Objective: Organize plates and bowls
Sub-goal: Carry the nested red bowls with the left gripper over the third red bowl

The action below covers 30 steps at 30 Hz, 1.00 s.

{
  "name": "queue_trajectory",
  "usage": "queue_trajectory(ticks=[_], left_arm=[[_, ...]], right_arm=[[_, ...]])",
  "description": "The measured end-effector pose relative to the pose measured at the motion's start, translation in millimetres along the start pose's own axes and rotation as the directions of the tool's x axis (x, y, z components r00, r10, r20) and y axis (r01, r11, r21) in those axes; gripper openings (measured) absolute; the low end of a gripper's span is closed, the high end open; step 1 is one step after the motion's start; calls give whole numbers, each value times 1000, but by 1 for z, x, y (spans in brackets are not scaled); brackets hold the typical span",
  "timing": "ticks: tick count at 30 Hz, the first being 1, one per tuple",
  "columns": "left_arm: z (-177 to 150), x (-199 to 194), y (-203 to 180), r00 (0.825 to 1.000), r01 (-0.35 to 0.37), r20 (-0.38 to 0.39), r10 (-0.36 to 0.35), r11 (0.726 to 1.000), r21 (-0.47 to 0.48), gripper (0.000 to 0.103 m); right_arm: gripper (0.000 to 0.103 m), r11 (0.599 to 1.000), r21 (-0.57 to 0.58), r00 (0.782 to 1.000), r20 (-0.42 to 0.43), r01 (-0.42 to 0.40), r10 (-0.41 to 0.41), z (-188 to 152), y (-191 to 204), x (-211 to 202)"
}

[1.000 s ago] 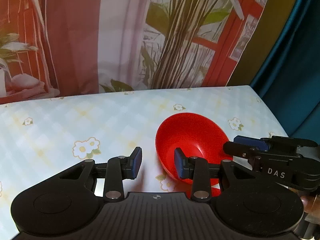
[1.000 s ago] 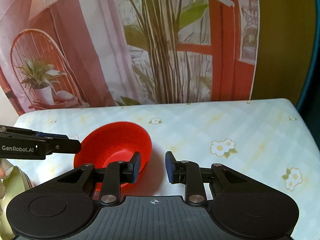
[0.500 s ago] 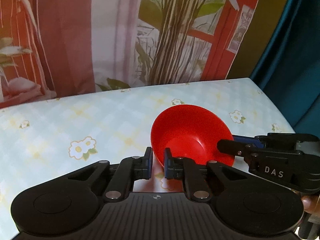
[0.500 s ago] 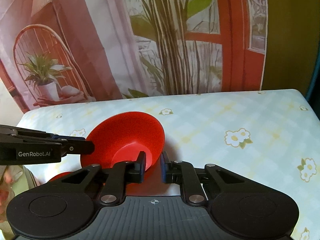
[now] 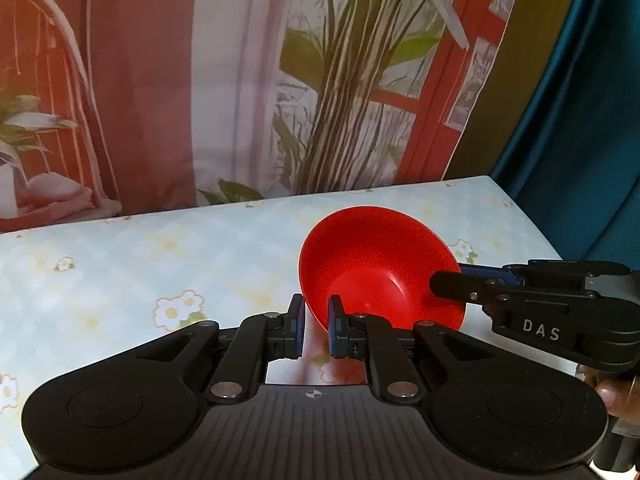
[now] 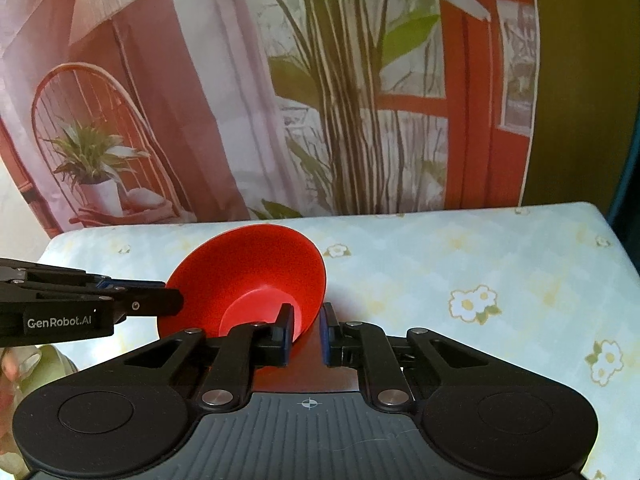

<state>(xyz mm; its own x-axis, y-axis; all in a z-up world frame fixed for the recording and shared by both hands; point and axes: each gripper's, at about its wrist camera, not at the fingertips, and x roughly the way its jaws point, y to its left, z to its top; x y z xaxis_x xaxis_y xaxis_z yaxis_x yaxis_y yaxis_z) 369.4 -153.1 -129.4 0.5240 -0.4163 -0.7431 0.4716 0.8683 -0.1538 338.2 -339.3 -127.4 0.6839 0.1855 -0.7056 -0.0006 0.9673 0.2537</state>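
A printed backdrop (image 5: 240,80) of red curtains and tall plants hangs behind a counter (image 5: 140,264) covered in a pale floral cloth. A red bowl (image 5: 376,268) sits tilted near the middle of the counter, gripped on both sides. The left gripper (image 5: 316,330) has narrowed onto the bowl's near left rim, one pad inside and one outside. The right gripper (image 6: 306,334) pinches the near right rim the same way, its left finger inside the bowl
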Motion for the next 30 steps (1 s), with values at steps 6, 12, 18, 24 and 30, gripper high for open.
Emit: queue_trajectory(ticks=[6, 12, 18, 24, 30], left_arm=[[-1, -25, 1, 1000, -7, 28, 8, 1000, -11, 13], [-8, -50, 2, 999, -2, 46, 3, 1000, -18, 13], [-20, -67, 2, 999, -2, 52, 3, 1000, -21, 13], [-29, -75, 0, 998, -5, 54, 7, 1000, -27, 13], [-37, -80, -2, 998, 14, 56, -12, 999, -43, 13]], right_arm=[[12, 999, -32, 1000, 29, -8, 9, 8, 17, -21], [12, 999, -50, 999, 37, -11, 13, 7, 30, -39], [12, 998, -63, 999, 39, -12, 14, 0, 41, -55], [12, 997, -72, 999, 27, -26, 28, -11, 45, -64], [12, 997, -77, 1000, -5, -25, 24, -19, 43, -66]])
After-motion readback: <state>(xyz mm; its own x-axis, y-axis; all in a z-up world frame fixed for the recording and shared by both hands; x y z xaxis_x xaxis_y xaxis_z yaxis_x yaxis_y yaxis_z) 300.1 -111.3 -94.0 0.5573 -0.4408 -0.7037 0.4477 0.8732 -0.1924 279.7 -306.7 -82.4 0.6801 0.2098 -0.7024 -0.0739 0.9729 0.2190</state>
